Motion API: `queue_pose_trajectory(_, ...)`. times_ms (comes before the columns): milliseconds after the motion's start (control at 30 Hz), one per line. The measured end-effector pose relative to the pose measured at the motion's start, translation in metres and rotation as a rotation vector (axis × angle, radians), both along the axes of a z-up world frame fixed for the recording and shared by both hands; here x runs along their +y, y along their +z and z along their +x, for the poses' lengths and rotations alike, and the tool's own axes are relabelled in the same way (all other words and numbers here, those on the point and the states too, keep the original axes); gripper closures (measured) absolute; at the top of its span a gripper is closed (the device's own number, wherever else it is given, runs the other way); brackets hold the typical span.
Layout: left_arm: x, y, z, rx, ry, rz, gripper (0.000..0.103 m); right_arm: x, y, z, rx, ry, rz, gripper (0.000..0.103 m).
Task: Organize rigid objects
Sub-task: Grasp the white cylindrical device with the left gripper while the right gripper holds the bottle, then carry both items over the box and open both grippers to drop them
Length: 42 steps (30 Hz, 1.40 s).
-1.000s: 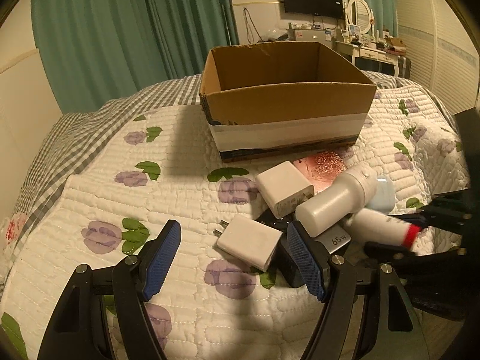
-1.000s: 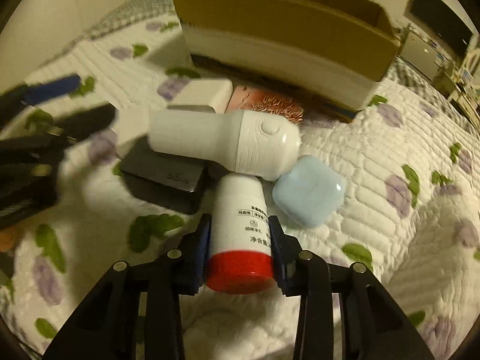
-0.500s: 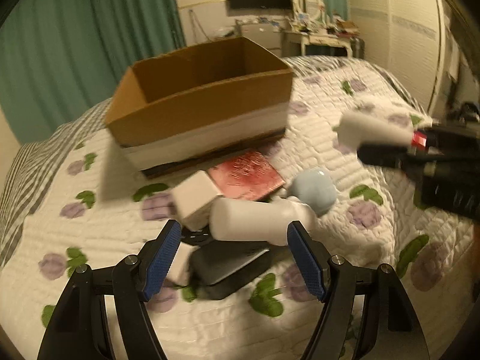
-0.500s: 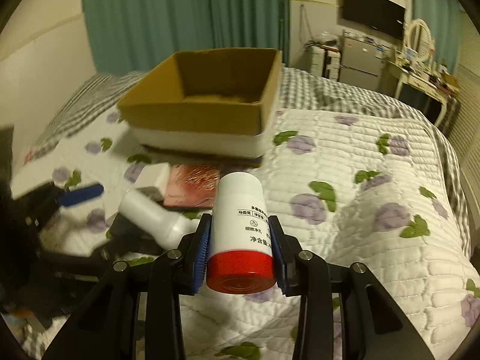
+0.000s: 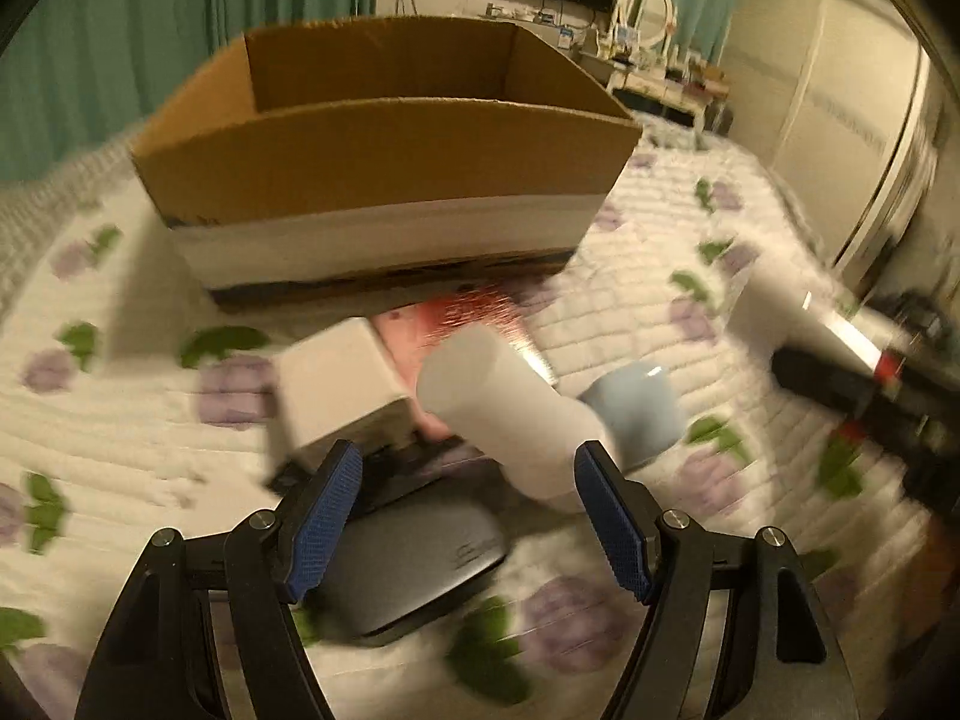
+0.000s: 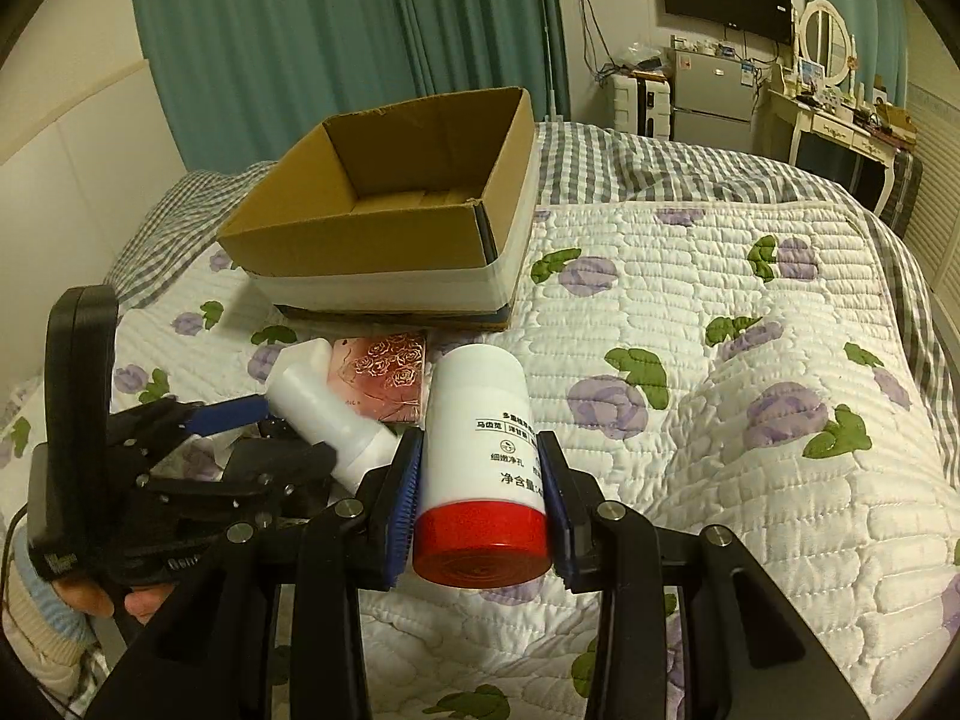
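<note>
My right gripper is shut on a white bottle with a red cap and holds it above the quilt, in front of the open cardboard box. My left gripper is open, its blue pads either side of a white cylindrical device that lies over a dark power bank. A white charger cube, a pink rose-patterned card and a pale blue case lie beside them. The box stands just behind the pile and holds nothing.
The floral quilt covers the bed. Teal curtains hang behind. A dresser with a mirror and a wall TV stand at the far right. The left view is motion-blurred.
My right gripper has lifted the red-capped bottle off the pile and up above the bed. My left gripper has moved in over the white cylinder and power bank.
</note>
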<state>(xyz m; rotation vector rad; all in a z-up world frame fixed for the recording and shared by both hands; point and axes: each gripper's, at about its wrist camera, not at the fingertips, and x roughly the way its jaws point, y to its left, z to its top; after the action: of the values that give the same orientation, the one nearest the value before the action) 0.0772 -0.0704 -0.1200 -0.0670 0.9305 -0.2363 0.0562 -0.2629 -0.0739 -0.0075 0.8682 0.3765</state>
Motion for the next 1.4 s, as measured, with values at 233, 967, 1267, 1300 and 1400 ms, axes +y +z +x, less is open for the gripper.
queue_pose_trajectory(233,-0.032,-0.002,0.012,-0.009,-0.046,0.001,0.03,-0.003,-0.002,0.001,0.005,-0.016,0.006,0.067)
queue_pose_trajectory(967,-0.021,0.094,-0.029,-0.186,-0.07,0.086,0.059,0.014,0.07,-0.013,-0.171,0.011,-0.029,0.067)
queue_pose_trajectory(1267,0.034,0.161,0.018,-0.288,0.052,0.105,0.059,0.055,0.136,0.036,-0.329,0.079,-0.017,0.067)
queue_pose_trajectory(1300,0.038,0.164,0.027,-0.288,0.058,0.105,0.059,0.06,0.14,0.044,-0.34,0.082,-0.015,0.067)
queue_pose_trajectory(1400,0.047,0.166,0.055,-0.292,0.078,0.124,0.059,0.072,0.144,0.073,-0.361,0.083,-0.012,0.067)
